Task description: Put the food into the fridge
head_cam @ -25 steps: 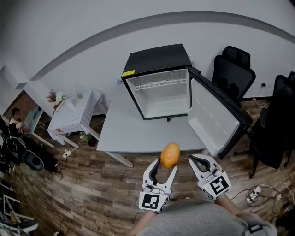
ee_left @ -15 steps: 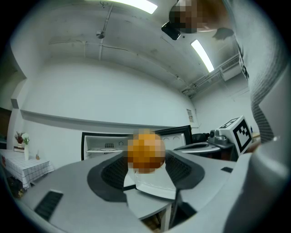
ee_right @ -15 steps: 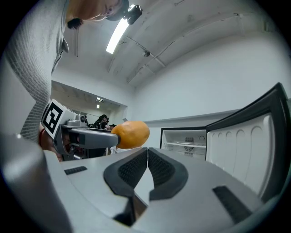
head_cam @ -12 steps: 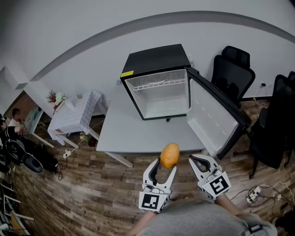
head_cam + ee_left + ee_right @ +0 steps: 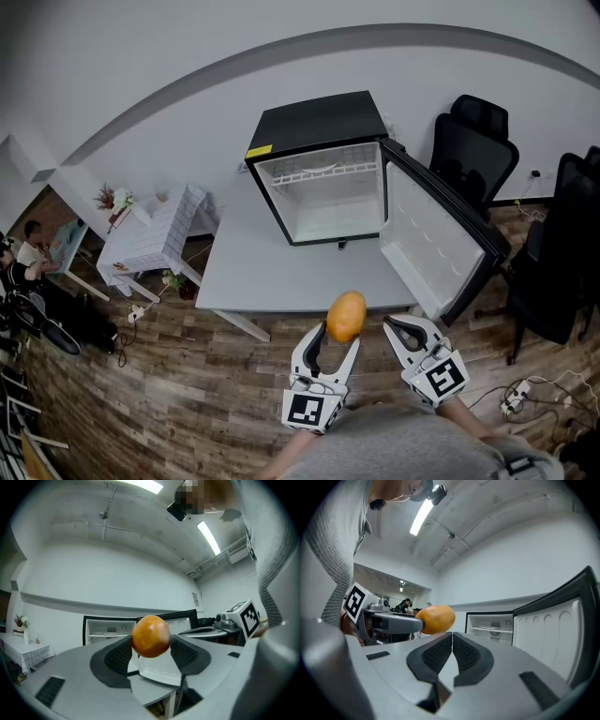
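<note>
Left gripper (image 5: 335, 342) pinched the round orange fruit (image 5: 346, 315); the open-doored black mini fridge (image 5: 319, 122) stood directly ahead. Right gripper (image 5: 400, 326) was pressed together, empty.

Light is bright and even in all 3 views, with no hard shadows. It comes from long white ceiling strip lamps (image 5: 206, 536), which burn out to pure white in the left gripper view. 1 more strip lamp (image 5: 422, 515) glares the same way in the right gripper view. The round orange fruit (image 5: 150, 636) carries a soft pale sheen on its upper side and looks fairly sharp, while the nearest foreground below it blurs. The white inside of the black box-shaped fridge (image 5: 328, 192) is well lit. Wide-angle bending curves the wall line in the head view. Both gripper views fade to black at their corners.
</note>
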The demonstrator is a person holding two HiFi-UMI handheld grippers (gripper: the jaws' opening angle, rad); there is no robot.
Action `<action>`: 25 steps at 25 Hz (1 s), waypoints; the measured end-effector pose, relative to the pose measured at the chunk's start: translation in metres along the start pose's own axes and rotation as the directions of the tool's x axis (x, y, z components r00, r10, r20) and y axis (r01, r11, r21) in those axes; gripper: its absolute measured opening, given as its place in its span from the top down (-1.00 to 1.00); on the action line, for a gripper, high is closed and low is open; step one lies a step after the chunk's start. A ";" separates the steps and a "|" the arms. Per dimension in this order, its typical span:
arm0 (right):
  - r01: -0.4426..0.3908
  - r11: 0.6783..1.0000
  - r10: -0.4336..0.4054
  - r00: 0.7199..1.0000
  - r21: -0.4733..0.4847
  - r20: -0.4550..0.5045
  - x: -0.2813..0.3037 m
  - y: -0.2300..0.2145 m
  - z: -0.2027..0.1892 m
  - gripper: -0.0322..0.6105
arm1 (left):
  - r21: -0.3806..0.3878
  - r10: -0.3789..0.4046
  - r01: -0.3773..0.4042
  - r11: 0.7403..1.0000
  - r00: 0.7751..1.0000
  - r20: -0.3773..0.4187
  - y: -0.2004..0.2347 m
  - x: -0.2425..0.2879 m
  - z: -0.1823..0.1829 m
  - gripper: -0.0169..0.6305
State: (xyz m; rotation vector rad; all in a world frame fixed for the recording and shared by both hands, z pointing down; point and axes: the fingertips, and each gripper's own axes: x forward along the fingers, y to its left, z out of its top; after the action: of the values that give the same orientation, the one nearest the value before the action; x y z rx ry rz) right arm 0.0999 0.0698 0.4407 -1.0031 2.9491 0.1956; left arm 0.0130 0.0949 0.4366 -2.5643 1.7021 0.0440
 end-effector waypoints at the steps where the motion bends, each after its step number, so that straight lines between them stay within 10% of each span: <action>1: 0.000 1.000 0.000 1.000 0.000 0.000 0.000 0.000 0.000 0.86 | -0.002 0.002 -0.002 1.000 1.000 -0.002 0.000 -0.001 -0.001 0.12; 25: 0.022 1.000 -0.022 1.000 0.006 -0.008 -0.004 -0.013 -0.008 0.86 | -0.016 -0.005 0.006 1.000 1.000 0.007 -0.004 0.011 -0.002 0.12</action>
State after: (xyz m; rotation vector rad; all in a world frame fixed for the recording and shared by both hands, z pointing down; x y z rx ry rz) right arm 0.1109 0.0612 0.4471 -1.0375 2.9429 0.1828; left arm 0.0212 0.0862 0.4383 -2.5766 1.6990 0.0661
